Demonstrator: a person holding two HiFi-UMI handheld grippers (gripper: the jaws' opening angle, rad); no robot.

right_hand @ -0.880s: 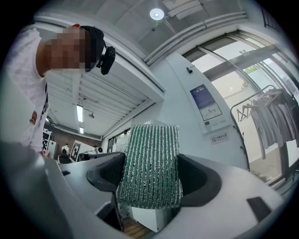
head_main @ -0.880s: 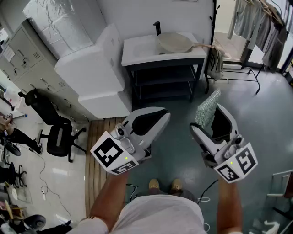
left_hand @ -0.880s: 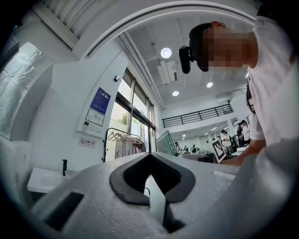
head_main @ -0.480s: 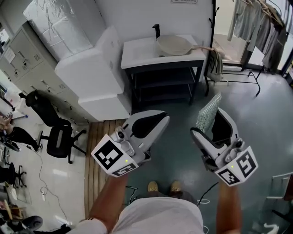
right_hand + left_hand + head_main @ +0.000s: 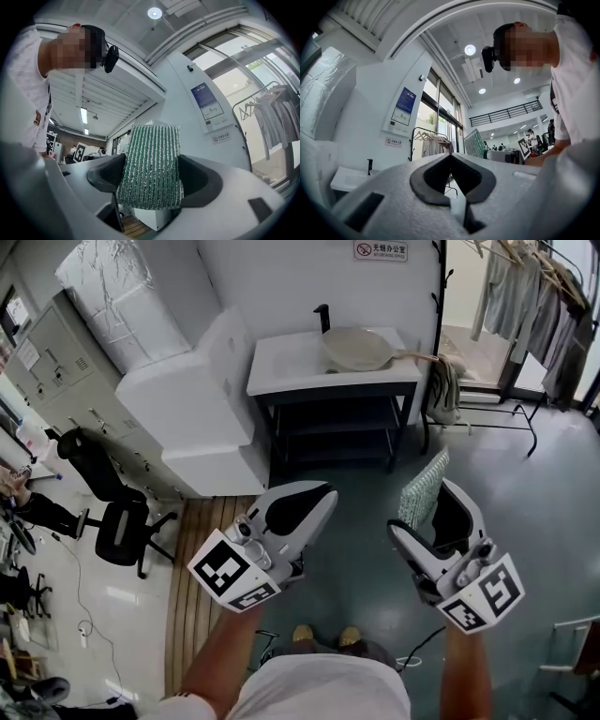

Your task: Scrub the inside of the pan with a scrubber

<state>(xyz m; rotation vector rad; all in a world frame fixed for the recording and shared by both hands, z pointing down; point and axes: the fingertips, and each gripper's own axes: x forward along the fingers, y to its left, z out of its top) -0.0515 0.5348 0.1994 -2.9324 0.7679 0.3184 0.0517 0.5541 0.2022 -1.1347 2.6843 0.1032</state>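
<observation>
A beige pan (image 5: 357, 347) with a long handle lies on the white sink stand (image 5: 281, 362) far ahead, against the wall. My right gripper (image 5: 424, 498) is shut on a green and silver striped scrubber (image 5: 423, 478), which stands upright between the jaws (image 5: 150, 164). My left gripper (image 5: 319, 495) is shut with nothing in it; its dark pads (image 5: 466, 176) meet at the tip. Both grippers are held up in front of the person's body, well short of the stand and pan.
A big white foam block (image 5: 202, 399) leans left of the stand, above wooden floor slats (image 5: 192, 587). Grey cabinets (image 5: 56, 362) and a black office chair (image 5: 117, 512) are at the left. A clothes rack (image 5: 525, 296) stands at the right. The person's feet (image 5: 323, 636) show below.
The view has tilted up a little, so the stand and pan sit lower in the picture. Both grippers stay in much the same pose, the scrubber still held.
</observation>
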